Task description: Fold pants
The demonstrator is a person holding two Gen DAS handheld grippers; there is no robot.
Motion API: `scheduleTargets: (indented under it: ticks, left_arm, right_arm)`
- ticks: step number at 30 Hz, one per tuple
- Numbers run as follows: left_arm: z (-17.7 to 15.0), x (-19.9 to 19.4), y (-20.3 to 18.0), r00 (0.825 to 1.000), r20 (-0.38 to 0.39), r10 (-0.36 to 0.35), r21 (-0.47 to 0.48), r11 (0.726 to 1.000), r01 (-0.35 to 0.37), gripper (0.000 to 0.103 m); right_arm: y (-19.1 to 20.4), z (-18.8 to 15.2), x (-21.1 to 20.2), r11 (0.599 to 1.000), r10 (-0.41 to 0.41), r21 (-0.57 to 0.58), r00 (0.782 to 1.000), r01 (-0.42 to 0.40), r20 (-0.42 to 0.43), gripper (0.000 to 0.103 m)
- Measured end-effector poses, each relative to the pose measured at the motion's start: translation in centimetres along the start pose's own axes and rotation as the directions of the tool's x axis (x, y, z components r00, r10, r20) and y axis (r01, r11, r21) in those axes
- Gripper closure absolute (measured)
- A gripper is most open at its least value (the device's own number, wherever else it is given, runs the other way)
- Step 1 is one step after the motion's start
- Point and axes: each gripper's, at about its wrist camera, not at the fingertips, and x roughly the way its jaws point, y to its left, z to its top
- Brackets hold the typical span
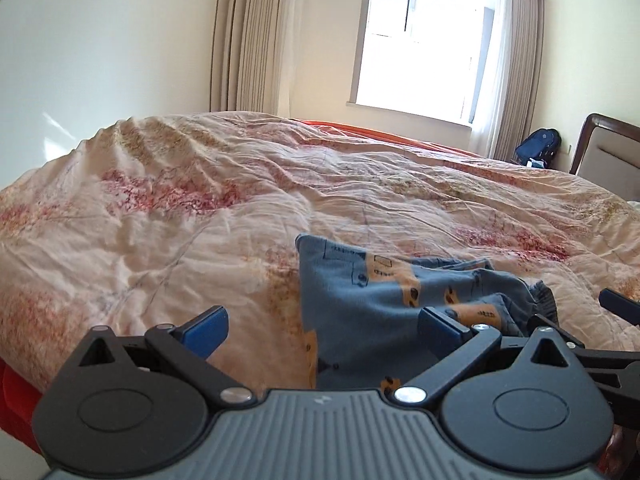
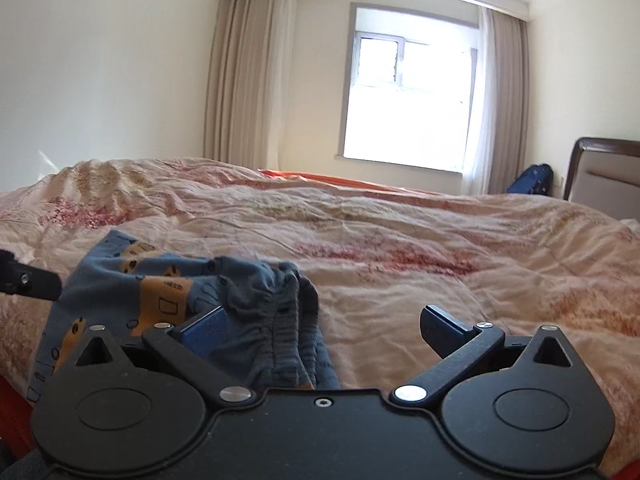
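The pants [image 1: 372, 300] are small, blue with orange vehicle prints, and lie bunched on the bed near its front edge. In the right wrist view the pants [image 2: 168, 292] show their gathered elastic waistband [image 2: 288, 320] toward me. My left gripper [image 1: 324, 330] is open and empty, hovering low over the left part of the pants. My right gripper [image 2: 324, 332] is open and empty, with the waistband lying between its fingers. A finger of the right gripper [image 1: 618, 306] shows at the right edge of the left wrist view.
The bed is covered by a wrinkled pink floral quilt [image 1: 200, 208] over an orange sheet [image 1: 360, 130]. A window [image 2: 412, 92] with beige curtains is behind it. A wooden headboard [image 2: 600, 176] and a blue backpack [image 1: 538, 148] stand at the right.
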Motion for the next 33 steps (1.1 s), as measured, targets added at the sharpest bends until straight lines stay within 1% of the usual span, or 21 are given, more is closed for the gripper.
scheduleTargets:
  ticks: [2, 4, 6, 8, 11, 15, 17, 20, 24, 27, 29, 30, 33]
  left_arm:
    - [0.7, 1.4, -0.4, 1.000, 0.007, -0.004, 0.022, 1.000, 0.004, 0.000]
    - [1.1, 3.0, -0.6, 1.000, 0.013, 0.005, 0.041, 0.999, -0.005, 0.000]
    - [1.2, 4.9, -0.7, 1.000, 0.000, 0.023, 0.049, 0.999, -0.023, 0.000]
    - [1.2, 6.5, -0.5, 0.999, -0.018, 0.030, 0.033, 0.999, -0.029, 0.000]
    - [0.9, 8.3, 0.0, 0.999, -0.028, 0.034, -0.004, 0.999, -0.035, 0.000]
    - [0.5, 9.7, 0.8, 0.999, -0.015, 0.050, -0.030, 0.998, -0.050, 0.000]
    - [0.5, 9.9, 0.9, 0.999, -0.012, 0.053, -0.027, 0.998, -0.053, 0.000]
    - [0.6, 9.0, 1.0, 0.999, 0.002, 0.047, -0.041, 0.998, -0.047, 0.001]
    - [0.5, 7.3, 1.6, 1.000, 0.002, 0.026, -0.092, 0.995, -0.026, 0.000]
    - [-0.2, 5.9, 2.0, 1.000, -0.013, 0.000, -0.120, 0.993, -0.002, 0.000]
    - [-0.9, 5.4, 2.1, 1.000, -0.030, -0.004, -0.122, 0.993, 0.000, 0.001]
    - [-1.4, 5.2, 2.0, 0.999, -0.039, -0.003, -0.119, 0.993, -0.001, 0.001]
    - [-2.5, 4.4, 1.9, 0.999, -0.048, 0.003, -0.107, 0.994, -0.009, 0.001]
  right_arm:
    - [0.5, 0.5, 1.4, 0.999, 0.040, -0.034, 0.999, -0.040, 0.009, 0.000]
    - [0.8, 0.9, 2.6, 0.996, 0.058, -0.068, 0.998, -0.055, 0.035, 0.000]
    - [0.8, 1.3, 3.9, 0.995, 0.049, -0.090, 0.997, -0.044, 0.054, 0.000]
    - [0.7, 1.5, 5.2, 0.995, 0.031, -0.100, 0.998, -0.025, 0.059, 0.000]
    - [0.1, 1.2, 7.4, 0.993, -0.004, -0.115, 0.999, 0.008, 0.034, 0.000]
    - [-1.2, 0.1, 9.4, 0.996, 0.002, -0.086, 1.000, -0.002, 0.005, 0.000]
    - [-1.6, -0.4, 9.9, 0.998, 0.018, -0.057, 1.000, -0.018, -0.003, 0.000]
    - [-1.8, -0.7, 10.2, 0.999, 0.020, -0.036, 1.000, -0.021, -0.008, 0.000]
    - [-0.9, 0.0, 8.7, 0.999, 0.007, -0.043, 1.000, -0.006, 0.022, 0.000]
    - [0.1, 0.6, 7.0, 0.996, 0.078, -0.034, 0.996, -0.077, 0.046, 0.000]
    - [1.1, 0.7, 6.1, 0.992, 0.118, -0.052, 0.992, -0.115, 0.050, 0.000]
    - [1.6, 0.6, 5.8, 0.990, 0.125, -0.070, 0.991, -0.122, 0.047, 0.000]
    - [2.5, -0.2, 5.5, 0.988, 0.100, -0.116, 0.995, -0.099, 0.004, 0.000]
